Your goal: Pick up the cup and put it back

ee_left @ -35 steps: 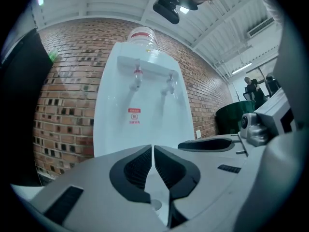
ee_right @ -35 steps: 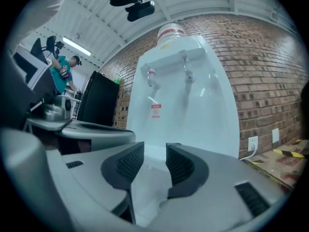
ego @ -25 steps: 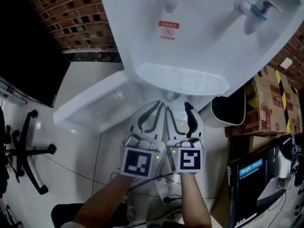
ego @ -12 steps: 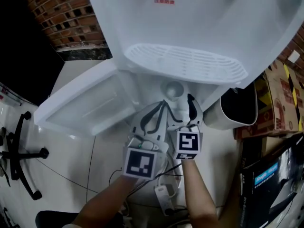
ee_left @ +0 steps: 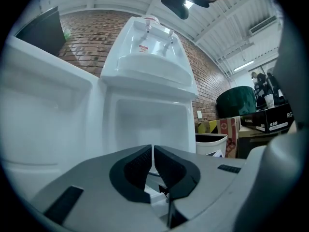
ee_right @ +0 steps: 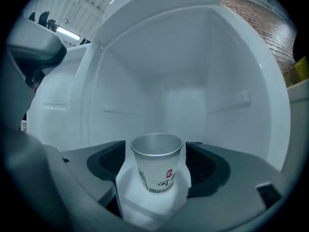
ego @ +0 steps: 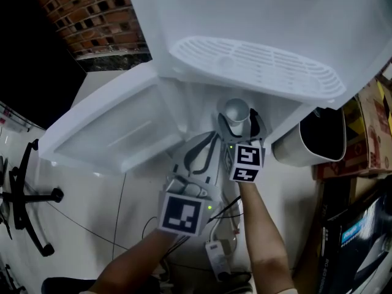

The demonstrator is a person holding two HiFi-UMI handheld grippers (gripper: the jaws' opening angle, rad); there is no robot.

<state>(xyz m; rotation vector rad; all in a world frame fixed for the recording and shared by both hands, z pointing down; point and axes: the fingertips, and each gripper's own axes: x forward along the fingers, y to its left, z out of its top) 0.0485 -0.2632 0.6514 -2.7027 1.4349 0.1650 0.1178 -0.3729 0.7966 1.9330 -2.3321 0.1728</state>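
Cup (ee_right: pixel 157 170), seemingly empty, lowered into dispenser cabinet (ee_right: pixel 193 71)

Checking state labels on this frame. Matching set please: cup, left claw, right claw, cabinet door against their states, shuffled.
1 cup
2 left claw
3 right claw
4 cabinet door

A shut, empty
B swung open
C standing upright
D open around the cup

Pairs: 1-C, 2-A, 3-D, 4-B.
Right claw's jaws have just been opening, cup between them.
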